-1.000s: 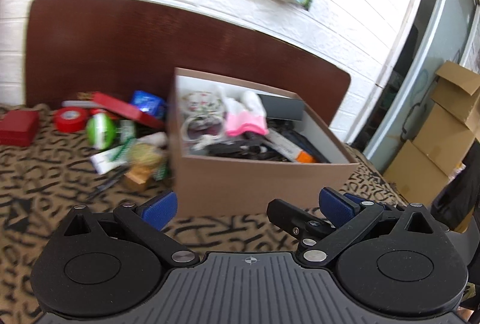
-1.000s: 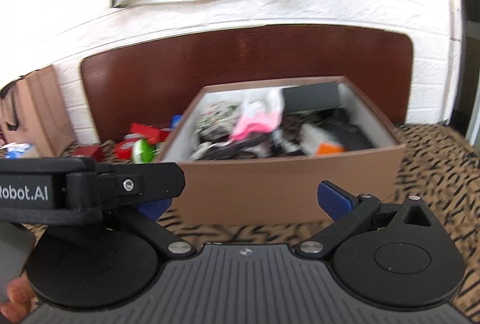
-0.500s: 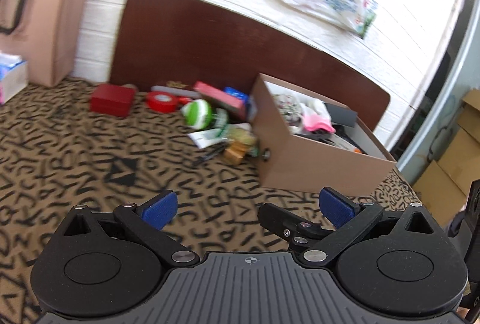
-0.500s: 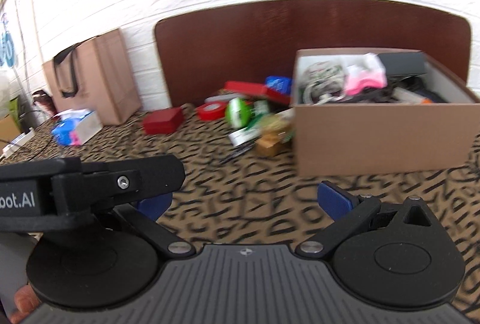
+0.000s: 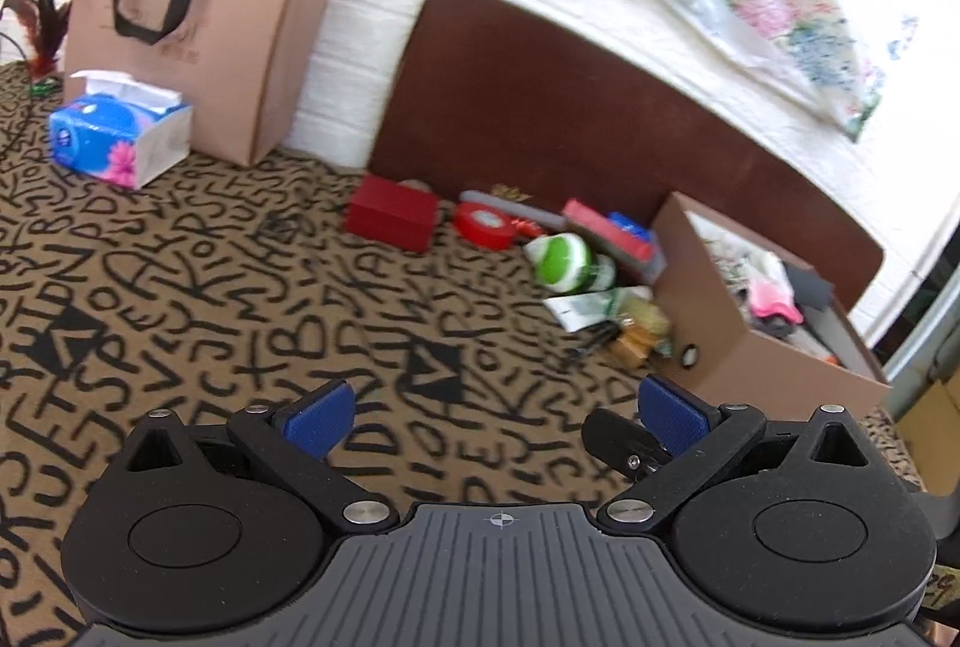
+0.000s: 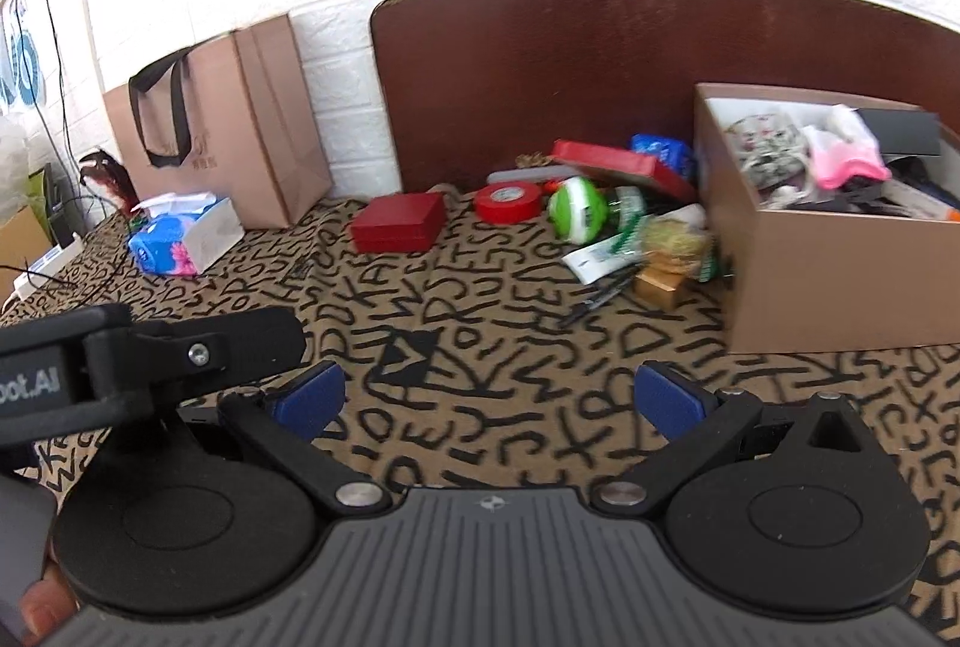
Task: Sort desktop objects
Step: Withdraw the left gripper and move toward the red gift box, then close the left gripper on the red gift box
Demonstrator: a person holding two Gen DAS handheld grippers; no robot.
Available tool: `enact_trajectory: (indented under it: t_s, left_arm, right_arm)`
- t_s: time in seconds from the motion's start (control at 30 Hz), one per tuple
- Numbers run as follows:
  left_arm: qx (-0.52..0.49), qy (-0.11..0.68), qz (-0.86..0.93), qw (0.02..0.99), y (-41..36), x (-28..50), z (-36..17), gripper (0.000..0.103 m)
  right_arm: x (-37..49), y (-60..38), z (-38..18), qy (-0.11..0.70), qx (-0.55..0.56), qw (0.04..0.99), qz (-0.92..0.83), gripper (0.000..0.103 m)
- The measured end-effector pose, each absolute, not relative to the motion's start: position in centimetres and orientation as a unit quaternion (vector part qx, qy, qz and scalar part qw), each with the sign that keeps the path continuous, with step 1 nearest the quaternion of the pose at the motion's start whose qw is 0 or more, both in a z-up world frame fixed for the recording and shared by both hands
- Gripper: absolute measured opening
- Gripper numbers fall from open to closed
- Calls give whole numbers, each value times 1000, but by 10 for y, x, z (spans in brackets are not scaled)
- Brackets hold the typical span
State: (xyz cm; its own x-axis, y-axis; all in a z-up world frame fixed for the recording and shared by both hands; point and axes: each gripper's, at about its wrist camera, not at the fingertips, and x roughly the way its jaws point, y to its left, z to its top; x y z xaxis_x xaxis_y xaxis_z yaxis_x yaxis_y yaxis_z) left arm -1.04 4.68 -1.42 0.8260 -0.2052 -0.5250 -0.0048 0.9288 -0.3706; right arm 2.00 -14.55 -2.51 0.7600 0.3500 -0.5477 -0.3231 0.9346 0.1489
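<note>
A brown cardboard box [image 6: 840,281] [image 5: 714,311] full of mixed items stands at the right on the patterned tablecloth. Left of it lies a loose pile: a red box [image 6: 399,221] [image 5: 393,218], a red tape roll [image 6: 507,202] [image 5: 485,225], a green and white ball [image 6: 575,210] [image 5: 564,260], a white tube [image 6: 606,251], a black pen [image 6: 597,300] and a small tan block [image 6: 660,281]. My left gripper [image 5: 498,416] and my right gripper [image 6: 489,398] both hover open and empty over the cloth, well short of the pile.
A brown paper bag [image 6: 240,137] [image 5: 198,23] leans on the white brick wall at the left, with a blue tissue pack [image 6: 183,233] [image 5: 117,134] before it. A dark wooden board [image 6: 600,65] stands behind the pile. The left gripper's body [image 6: 120,359] crosses the right wrist view.
Both grippers have pulled back from the cardboard box and swung left. The box now sits at the right, and the paper bag and tissue pack have come into view. Both stay open.
</note>
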Motion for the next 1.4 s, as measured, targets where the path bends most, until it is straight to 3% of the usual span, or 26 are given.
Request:
enact_trajectory:
  t_s: [0.63,1.4]
  left_arm:
    - [-187,343,-27,920,87,54,-36,103]
    - [-159,341,-61,924,127,173,-62,103]
  right_arm:
    - [73,-98,-38,333,-23,924,184,103]
    - [191,-52,-75,318,-42,911,258,102]
